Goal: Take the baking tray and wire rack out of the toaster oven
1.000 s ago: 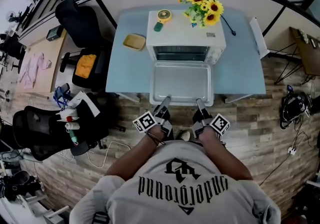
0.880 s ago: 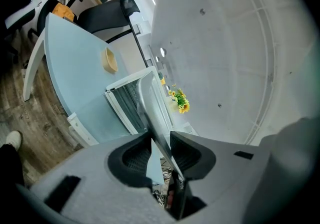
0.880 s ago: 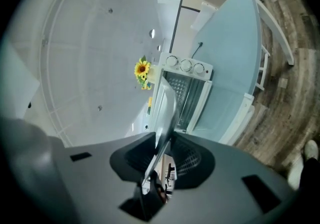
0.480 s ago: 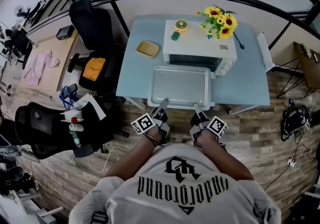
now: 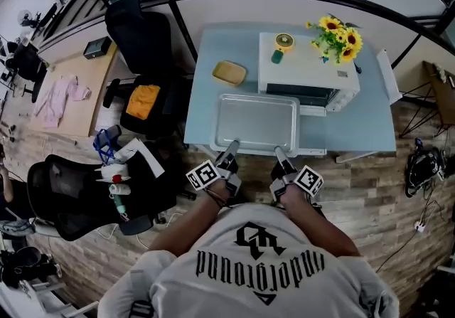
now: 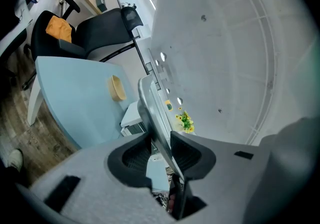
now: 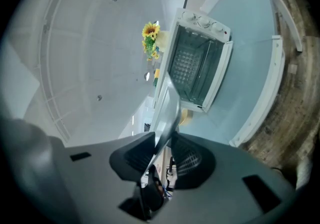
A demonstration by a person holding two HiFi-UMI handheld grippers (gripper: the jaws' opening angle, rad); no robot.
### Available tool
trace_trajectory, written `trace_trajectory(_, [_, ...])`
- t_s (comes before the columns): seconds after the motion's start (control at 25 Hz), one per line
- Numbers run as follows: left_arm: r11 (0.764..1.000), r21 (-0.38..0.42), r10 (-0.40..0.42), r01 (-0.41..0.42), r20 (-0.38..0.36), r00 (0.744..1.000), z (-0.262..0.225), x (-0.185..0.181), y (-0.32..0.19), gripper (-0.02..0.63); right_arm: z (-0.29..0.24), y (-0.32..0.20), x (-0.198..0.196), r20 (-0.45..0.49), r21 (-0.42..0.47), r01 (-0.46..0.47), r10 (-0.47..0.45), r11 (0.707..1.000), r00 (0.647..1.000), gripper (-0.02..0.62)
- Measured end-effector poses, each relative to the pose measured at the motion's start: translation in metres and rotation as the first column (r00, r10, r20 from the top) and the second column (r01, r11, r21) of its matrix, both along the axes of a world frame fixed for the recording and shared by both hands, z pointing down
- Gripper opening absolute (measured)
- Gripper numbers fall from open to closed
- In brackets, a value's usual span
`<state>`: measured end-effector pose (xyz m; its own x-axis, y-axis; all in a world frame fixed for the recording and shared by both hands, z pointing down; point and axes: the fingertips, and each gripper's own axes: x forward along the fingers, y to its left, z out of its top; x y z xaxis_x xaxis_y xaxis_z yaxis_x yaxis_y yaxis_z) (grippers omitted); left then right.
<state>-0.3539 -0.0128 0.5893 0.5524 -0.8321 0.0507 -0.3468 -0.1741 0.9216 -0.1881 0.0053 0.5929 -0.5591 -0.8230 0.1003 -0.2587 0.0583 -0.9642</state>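
Pinching the baking tray's (image 5: 257, 121) near rim, the left tongs (image 5: 232, 147) and right tongs (image 5: 279, 152) are nearly closed, pads pressed on the thin metal. The tray extends ahead of them over the desk (image 5: 206, 107); the toaster oven (image 5: 308, 71) stands beyond, rightward.

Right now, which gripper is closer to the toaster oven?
Right. The right gripper grips the baking tray in front of the toaster oven; the left gripper grips it farther left, past the oven's side.
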Motion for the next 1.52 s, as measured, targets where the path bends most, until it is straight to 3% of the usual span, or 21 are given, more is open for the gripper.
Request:
trace_trajectory(0.4, [1.000,0.006,0.015,-0.015,-0.006,1.000,0.000,-0.102,-0.024,0.127,-0.001,-0.022,-0.103,0.002,0.022,-0.010,0.010,1.000,1.000,0.104])
trace_trajectory(0.68, [1.000,0.004,-0.002,0.002,-0.018,1.000,0.002,-0.156,-0.031,0.129,-0.003,-0.032,-0.155,-0.032,0.011,0.004,-0.004,1.000,0.999,0.104])
trace_trajectory(0.84, [1.000,-0.003,-0.016,0.016,-0.025,1.000,0.004,-0.170,-0.031,0.129,-0.005,-0.038,-0.171,-0.035,0.032,0.028,-0.027,0.999,0.999,0.103])
trace_trajectory(1.12, [0.999,-0.029,-0.029,0.028,-0.019,0.999,0.014,-0.180,-0.037,0.129,0.011,-0.043,-0.176,-0.067,-0.048,0.023,-0.026,0.999,0.997,0.103])
trace_trajectory(1.24, [0.998,-0.050,-0.032,0.031,-0.016,0.999,0.021,-0.181,-0.043,0.129,0.015,-0.054,-0.180,-0.041,-0.020,0.041,-0.041,0.999,0.998,0.103])
trace_trajectory(1.52, [0.993,-0.109,-0.034,0.033,0.000,0.999,0.045,-0.173,-0.055,0.129,0.042,-0.065,-0.173,-0.032,-0.080,0.054,-0.057,0.995,0.998,0.104])
